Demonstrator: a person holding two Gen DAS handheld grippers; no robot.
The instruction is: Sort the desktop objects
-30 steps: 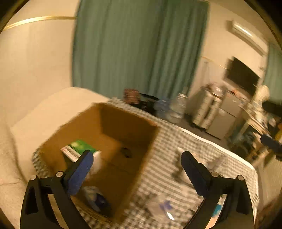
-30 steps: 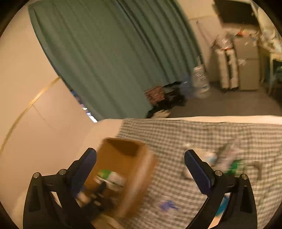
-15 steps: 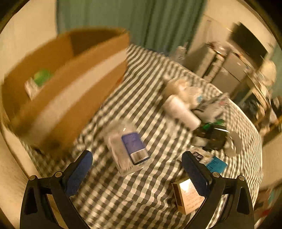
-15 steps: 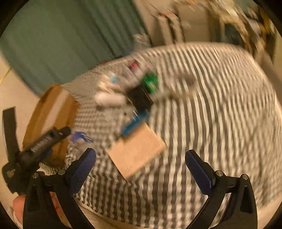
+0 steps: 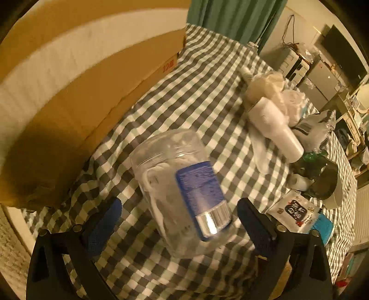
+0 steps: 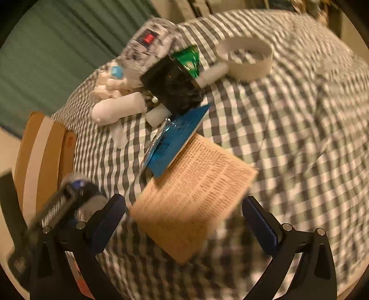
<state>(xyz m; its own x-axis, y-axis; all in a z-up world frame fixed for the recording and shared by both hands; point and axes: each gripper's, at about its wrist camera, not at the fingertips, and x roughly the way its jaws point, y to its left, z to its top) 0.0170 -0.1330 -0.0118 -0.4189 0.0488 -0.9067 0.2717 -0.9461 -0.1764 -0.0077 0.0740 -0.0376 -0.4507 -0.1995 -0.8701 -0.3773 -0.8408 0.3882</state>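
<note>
Behind your checked cloth (image 5: 207, 76) hangs a green curtain (image 5: 233, 16), and off to the right stand a white drawer unit (image 5: 293, 64), a grey cabinet (image 5: 322, 80) and a dark screen (image 5: 346, 53).

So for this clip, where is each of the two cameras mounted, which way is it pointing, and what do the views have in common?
Left wrist: on the left gripper, aimed down along its open fingers at a clear plastic bottle lying on the checked cloth, cardboard box to the left; only its own fingers show.
Right wrist: on the right gripper, aimed down at a tan printed box; its open fingers show, and the left gripper, blurred.
Shared: cardboard box, checked cloth, bottle, white tube, blue packet.
</note>
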